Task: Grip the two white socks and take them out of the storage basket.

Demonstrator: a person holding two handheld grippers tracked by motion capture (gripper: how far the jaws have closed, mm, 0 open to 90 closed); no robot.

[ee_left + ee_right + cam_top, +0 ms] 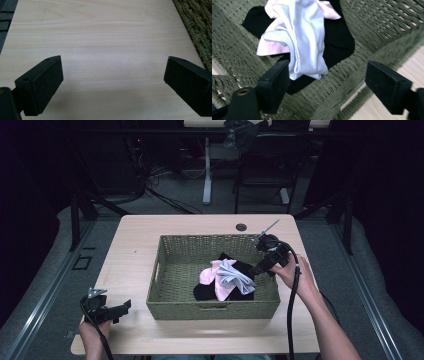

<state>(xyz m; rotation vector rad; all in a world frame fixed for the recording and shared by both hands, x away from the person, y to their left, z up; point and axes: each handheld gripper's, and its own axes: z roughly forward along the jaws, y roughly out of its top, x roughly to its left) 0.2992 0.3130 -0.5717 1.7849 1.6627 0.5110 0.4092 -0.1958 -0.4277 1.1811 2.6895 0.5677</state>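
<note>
High view: light wood surface (pixel 135 245) with a green woven basket (pixel 170 265) in the middle, long side toward the person. Inside, toward its right half, a small pile of cloth: black cloth (pixel 205 292) at the bottom, pink cloth (pixel 207 274) on it, pale grey cloth (pixel 234 277) on top, draped to the right. Right tool (pixel 252 272) held by the right hand (pixel 295 270), reaching over the basket's right rim, tips just beside the grey cloth; cable hangs down along the forearm. Left tool (pixel 122 307) with the left hand (pixel 92 327) at the near left corner of the surface, left of the basket, apart from it, jaws pointing toward the basket. Floor and dark furniture legs behind the surface. Left gripper view: left tool (pixel 113 75) jaws spread wide, nothing between them, bare wood surface (pixel 100 37) under them; basket (pixel 197 27) wall at the upper right corner. Right gripper view: right tool (pixel 327 80) jaws wide apart, holding nothing, over the basket (pixel 382 22) interior; pale grey cloth (pixel 308 45) hangs down just above and beside the left-hand jaw, whether touching can't tell; pink cloth (pixel 272 47) under it, black cloth (pixel 339 40) lying flat on the basket floor. Strip of wood surface (pixel 412 62) at the lower right outside the rim.
</note>
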